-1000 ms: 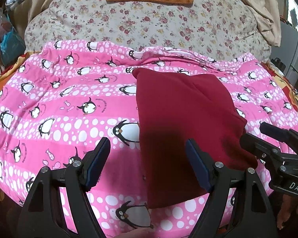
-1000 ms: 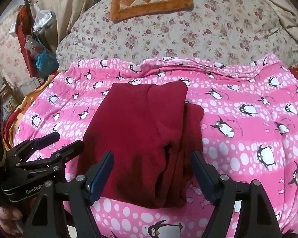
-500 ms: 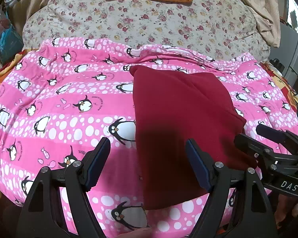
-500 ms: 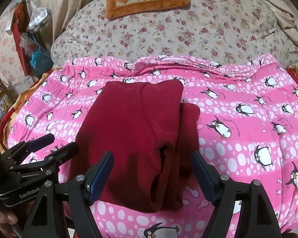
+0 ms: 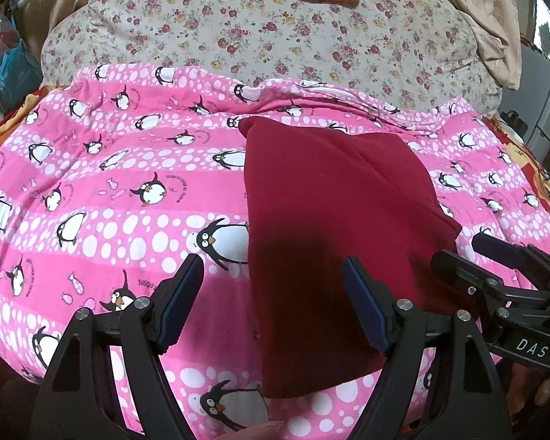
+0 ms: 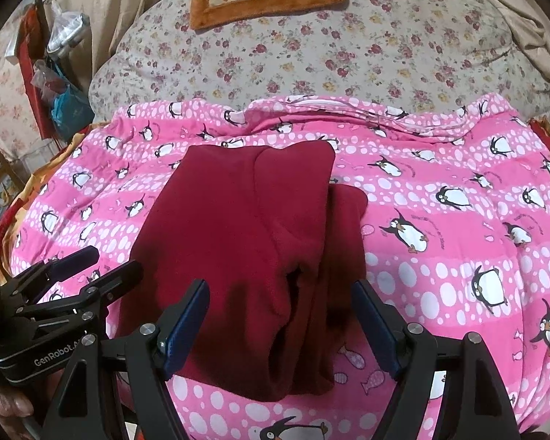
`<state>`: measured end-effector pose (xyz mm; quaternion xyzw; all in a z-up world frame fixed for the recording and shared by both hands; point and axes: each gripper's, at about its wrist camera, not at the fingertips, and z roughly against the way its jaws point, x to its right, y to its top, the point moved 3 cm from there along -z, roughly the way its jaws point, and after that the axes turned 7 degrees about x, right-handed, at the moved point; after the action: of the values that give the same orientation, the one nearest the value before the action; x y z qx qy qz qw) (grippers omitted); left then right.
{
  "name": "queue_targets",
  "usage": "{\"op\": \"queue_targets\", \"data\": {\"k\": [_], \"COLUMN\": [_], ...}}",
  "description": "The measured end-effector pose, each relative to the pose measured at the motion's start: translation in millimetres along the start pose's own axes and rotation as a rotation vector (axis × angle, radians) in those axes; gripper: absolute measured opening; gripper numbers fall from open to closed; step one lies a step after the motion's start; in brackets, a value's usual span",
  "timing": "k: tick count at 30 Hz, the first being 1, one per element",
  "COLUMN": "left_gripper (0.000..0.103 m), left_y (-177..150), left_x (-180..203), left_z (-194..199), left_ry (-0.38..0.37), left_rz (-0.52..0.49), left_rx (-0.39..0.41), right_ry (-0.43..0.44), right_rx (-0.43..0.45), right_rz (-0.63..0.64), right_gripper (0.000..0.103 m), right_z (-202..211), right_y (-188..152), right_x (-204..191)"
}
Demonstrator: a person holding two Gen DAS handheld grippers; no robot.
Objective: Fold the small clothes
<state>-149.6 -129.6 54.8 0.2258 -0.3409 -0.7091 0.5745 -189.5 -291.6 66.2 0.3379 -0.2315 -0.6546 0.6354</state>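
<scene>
Pink penguin blanket (image 5: 135,190) is covering the bed, floral quilt (image 5: 275,44) lying at the far end. Dark red garment (image 6: 245,242) is lying folded lengthwise on the blanket, one strip sticking out along its right side. Left gripper (image 5: 273,295) and right gripper (image 6: 280,317) are hovering wide, holding nothing, over its near hem, likely lining up the next fold.

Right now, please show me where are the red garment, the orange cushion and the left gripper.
red garment (image 6: 238,220): right wrist view, top folded layer.
orange cushion (image 6: 267,9): right wrist view, lower orange border.
left gripper (image 5: 273,286): left wrist view, midway between fingertips.
</scene>
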Motion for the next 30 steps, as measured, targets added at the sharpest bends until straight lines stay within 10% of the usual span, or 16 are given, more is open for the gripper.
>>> {"op": "queue_targets", "data": {"k": [30], "left_gripper": [0.078], "left_y": [0.6], "left_x": [-1.9], "left_z": [-11.9], "left_ry": [-0.002], "left_rz": [0.008], "left_rx": [-0.016], "right_ry": [0.010], "right_rx": [-0.022], "right_rz": [0.014], "right_gripper": [0.078], "right_z": [-13.2], "right_y": [3.8], "right_x": [-1.4]}}
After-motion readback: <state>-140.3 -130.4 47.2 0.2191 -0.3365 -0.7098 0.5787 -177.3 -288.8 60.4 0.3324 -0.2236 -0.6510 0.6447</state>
